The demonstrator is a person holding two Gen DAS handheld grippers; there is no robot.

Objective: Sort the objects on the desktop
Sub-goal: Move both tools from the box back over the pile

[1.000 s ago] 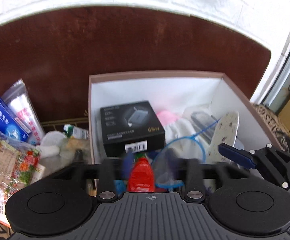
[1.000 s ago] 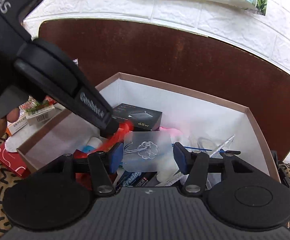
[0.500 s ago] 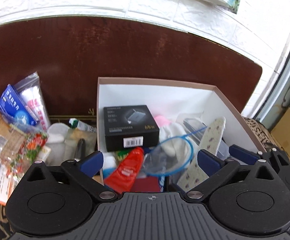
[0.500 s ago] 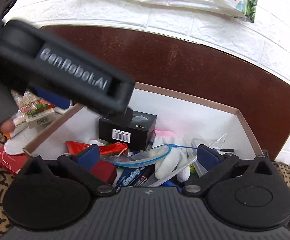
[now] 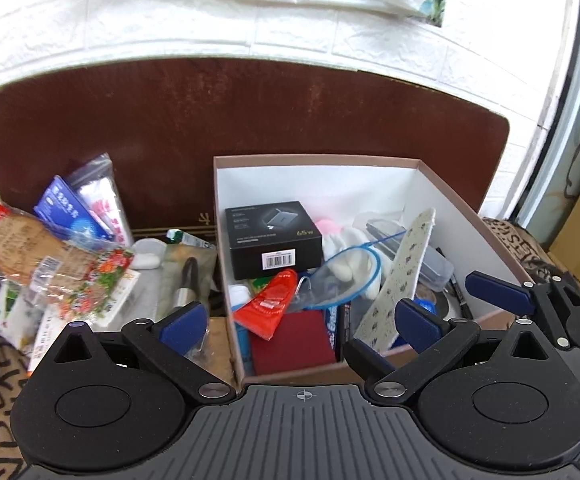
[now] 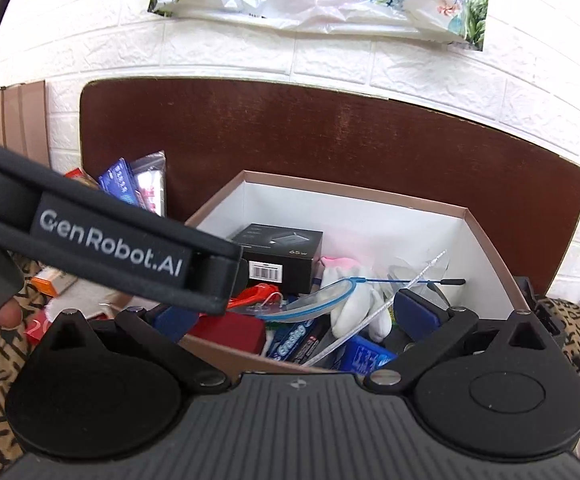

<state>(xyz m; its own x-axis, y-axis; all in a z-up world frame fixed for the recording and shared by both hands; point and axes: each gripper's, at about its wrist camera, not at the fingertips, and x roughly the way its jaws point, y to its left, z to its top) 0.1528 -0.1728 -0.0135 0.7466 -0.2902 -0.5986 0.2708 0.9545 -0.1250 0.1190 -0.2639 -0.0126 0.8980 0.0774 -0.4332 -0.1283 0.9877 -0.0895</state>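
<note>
Table (image 5: 249,120): brown top, runs back to the white brick wall; everything sits on its near part.
Box (image 5: 442,208): open, white inside, on the R half of the table. Already crowded w/ sorted stuff.
In box: black carton (image 5: 273,236) at back-L, white glove (image 5: 350,256) mid, patterned insole (image 5: 406,272) leaning up toward the R wall, clear blue-rimmed pouch (image 5: 338,280) on top, red packet (image 5: 267,304) front-L.
Loose pile (image 5: 73,264): still on the table L of the box, touching nothing inside it. Crinkly snack bags, blue packet (image 5: 63,212) standing at the back, clear pack w/ a dark-handled tool (image 5: 187,280) just beside the box's L wall.
Left gripper (image 5: 302,320): mine, jaws spread wide, nothing btwn them. Hovers over the box's near-L corner; L pad (image 5: 181,322) hangs outside the box, right by the tool pack.
Right gripper (image 6: 298,316): also spread wide, empty; its L finger is mostly hidden behind the other gripper's body crossing the R wrist view. Points into the box's near end.
Key relation: next job, I reckon, is the pile, and it lies to the L of both grippers. L hand is clearly the nearer one; R would have to cross over.
Tool pack axis: long way runs front-to-back, roughly along my L gripper's pointing line, so the jaws would close across its narrow width w/o much wrist roll.
Risk: bags overlap; a pinch could drag a neighbour.
</note>
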